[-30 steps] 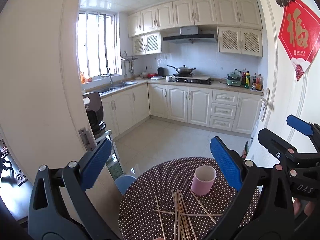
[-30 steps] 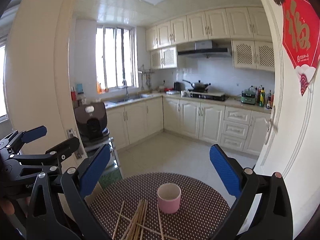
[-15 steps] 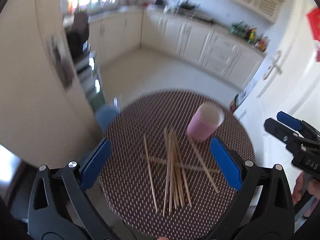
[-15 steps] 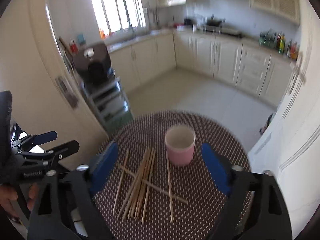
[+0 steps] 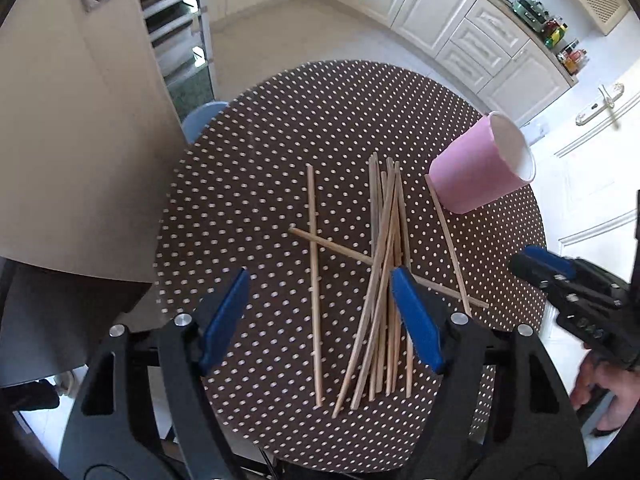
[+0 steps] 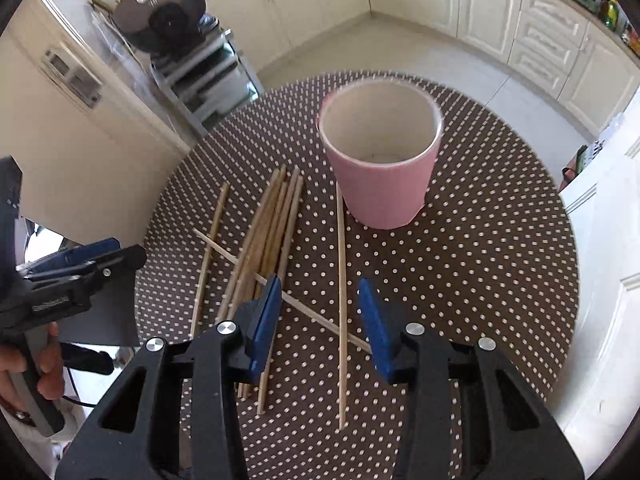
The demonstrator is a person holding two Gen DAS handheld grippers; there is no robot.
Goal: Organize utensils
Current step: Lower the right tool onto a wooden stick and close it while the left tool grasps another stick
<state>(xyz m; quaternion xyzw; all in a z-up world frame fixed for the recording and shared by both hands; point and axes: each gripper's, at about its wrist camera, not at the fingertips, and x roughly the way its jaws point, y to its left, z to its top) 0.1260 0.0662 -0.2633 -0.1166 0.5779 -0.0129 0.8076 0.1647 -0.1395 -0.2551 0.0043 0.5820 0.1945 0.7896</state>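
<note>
Several wooden chopsticks (image 5: pixel 384 264) lie scattered on a round brown dotted table (image 5: pixel 248 184); they also show in the right wrist view (image 6: pixel 272 232). A pink cup (image 5: pixel 480 168) stands upright and empty beside them, also in the right wrist view (image 6: pixel 380 156). My left gripper (image 5: pixel 320 320) is open and empty, over a single chopstick (image 5: pixel 314 280) left of the bundle. My right gripper (image 6: pixel 320 320) is open and empty, with a single chopstick (image 6: pixel 341 292) between its jaws below.
A blue stool (image 5: pixel 200 116) stands at the table's far left edge. A metal rack (image 6: pixel 208 68) with an appliance stands beyond the table. Kitchen cabinets (image 6: pixel 520 28) line the far walls and a white door (image 5: pixel 592 160) is at the right.
Both grippers have tilted down from looking across the kitchen to looking onto the table, and moved closer to the chopsticks. Both jaws have narrowed, the right more.
</note>
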